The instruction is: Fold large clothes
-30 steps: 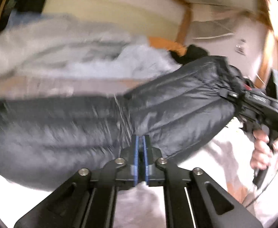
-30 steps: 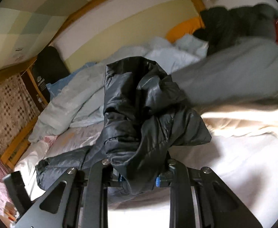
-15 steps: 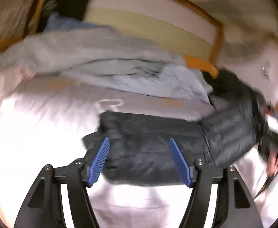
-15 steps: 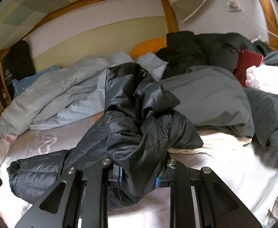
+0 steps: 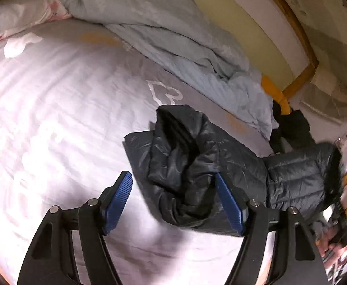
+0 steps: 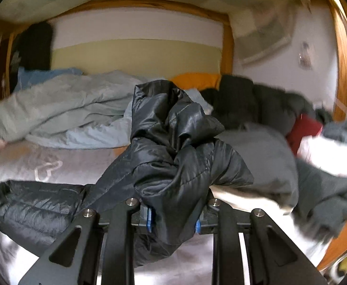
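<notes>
A black quilted puffer jacket (image 5: 197, 161) lies on the white bed sheet (image 5: 54, 118), one end crumpled in front of my left gripper (image 5: 173, 197), which is open with blue pads (image 5: 118, 197) and hovers just above that end. The jacket's other end stretches right toward the hand with the other gripper (image 5: 339, 228). In the right wrist view my right gripper (image 6: 173, 216) is shut on a bunched part of the jacket (image 6: 173, 147) and holds it lifted; the rest (image 6: 38, 204) trails down left onto the sheet.
A light blue duvet (image 5: 173, 30) is piled along the wall side of the bed. A heap of dark, grey, red and white clothes (image 6: 292, 142) lies at the right end. An orange pillow (image 6: 197, 79) and the wooden bed frame (image 6: 228, 47) stand behind.
My left gripper opened and let go of the jacket, then swung over the bed above its dropped end. My right gripper keeps its hold and has turned slightly.
</notes>
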Motion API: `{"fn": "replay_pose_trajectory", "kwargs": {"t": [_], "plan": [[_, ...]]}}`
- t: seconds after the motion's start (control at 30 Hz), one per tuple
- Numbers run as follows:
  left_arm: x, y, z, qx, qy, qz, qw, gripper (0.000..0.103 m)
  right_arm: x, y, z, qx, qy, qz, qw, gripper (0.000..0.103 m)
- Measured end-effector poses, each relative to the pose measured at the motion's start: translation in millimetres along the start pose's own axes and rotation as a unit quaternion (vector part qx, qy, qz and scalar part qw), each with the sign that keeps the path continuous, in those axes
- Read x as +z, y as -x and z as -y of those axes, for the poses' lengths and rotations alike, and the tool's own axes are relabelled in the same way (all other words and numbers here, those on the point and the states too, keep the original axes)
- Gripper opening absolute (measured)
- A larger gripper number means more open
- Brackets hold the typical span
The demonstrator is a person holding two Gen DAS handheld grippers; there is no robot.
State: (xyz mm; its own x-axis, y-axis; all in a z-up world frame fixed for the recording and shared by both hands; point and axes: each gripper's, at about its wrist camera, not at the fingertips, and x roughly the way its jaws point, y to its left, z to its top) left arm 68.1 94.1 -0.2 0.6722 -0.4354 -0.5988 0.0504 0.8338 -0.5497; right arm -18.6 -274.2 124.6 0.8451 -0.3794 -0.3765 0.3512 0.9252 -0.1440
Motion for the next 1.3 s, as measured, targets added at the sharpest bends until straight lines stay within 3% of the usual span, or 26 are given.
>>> {"fn": "replay_pose_trajectory", "kwargs": {"t": [0.13, 0.2, 0.3, 0.47, 0.5, 0.63, 0.7, 0.8, 0.87, 0.93, 1.07, 1.13, 1.2, 1.3], "plan": [[-4.7, 17.5, 19.2, -0.002, -0.048, 0.024, 0.9986, 0.071, 14.8, 31.1, -58.9, 0.005, 0.078, 0.034, 0.996, 0.031], [-3.6, 31.7, 20.8, 0.014, -0.041, 0.055, 0.9976, 0.071, 20.7, 42.8, -86.9, 0.05, 0.09, 0.027, 0.994, 0.032], [4.6, 64.6, 16.8, -0.004, -0.031, 0.101, 0.9943, 0.071, 22.3, 55.6, -132.6, 0.092, 0.114, 0.025, 0.989, 0.038], [11.9, 112.0, 23.2, 0.017, -0.07, 0.173, 0.9823, 0.073, 5.0, 56.0, -200.4, 0.101, 0.147, 0.038, 0.983, 0.058], [12.1, 116.5, 23.5, 0.02, -0.073, 0.185, 0.9799, 0.075, -0.6, 52.9, -210.9, 0.118, 0.152, 0.033, 0.981, 0.067], [16.6, 115.5, 11.2, 0.008, -0.06, 0.178, 0.9821, 0.077, -16.0, 51.5, -240.2, 0.167, 0.156, 0.02, 0.973, 0.078], [18.1, 111.8, 4.5, 0.001, -0.042, 0.171, 0.9843, 0.077, -21.2, 55.8, -242.6, 0.213, 0.142, 0.022, 0.967, 0.085], [15.8, 110.2, -0.3, -0.021, -0.03, 0.156, 0.9871, 0.077, -23.7, 55.3, -231.6, 0.311, 0.088, -0.016, 0.946, 0.085], [12.2, 106.5, 1.5, -0.047, -0.023, 0.14, 0.9888, 0.077, -27.8, 47.3, -206.6, 0.358, 0.014, -0.051, 0.932, 0.085], [8.9, 105.8, 8.2, -0.052, -0.032, 0.14, 0.9883, 0.077, -32.6, 40.8, -177.9, 0.349, -0.045, -0.055, 0.934, 0.085], [-3.8, 104.6, 39.2, -0.014, -0.104, 0.155, 0.9824, 0.077, -34.8, 31.4, -127.3, 0.241, -0.063, -0.022, 0.968, 0.084], [-13.5, 99.2, 56.7, 0.001, -0.143, 0.156, 0.9773, 0.077, -34.4, 21.3, -112.6, 0.212, -0.049, -0.031, 0.976, 0.066], [-23.0, 93.0, 73.9, 0.014, -0.177, 0.157, 0.9715, 0.077, -34.4, 11.2, -97.6, 0.197, -0.052, -0.035, 0.978, 0.056], [-20.2, 90.0, 101.4, -0.015, -0.205, 0.158, 0.9659, 0.077, -37.9, -6.8, -84.4, 0.191, -0.047, -0.046, 0.979, 0.046]]}}
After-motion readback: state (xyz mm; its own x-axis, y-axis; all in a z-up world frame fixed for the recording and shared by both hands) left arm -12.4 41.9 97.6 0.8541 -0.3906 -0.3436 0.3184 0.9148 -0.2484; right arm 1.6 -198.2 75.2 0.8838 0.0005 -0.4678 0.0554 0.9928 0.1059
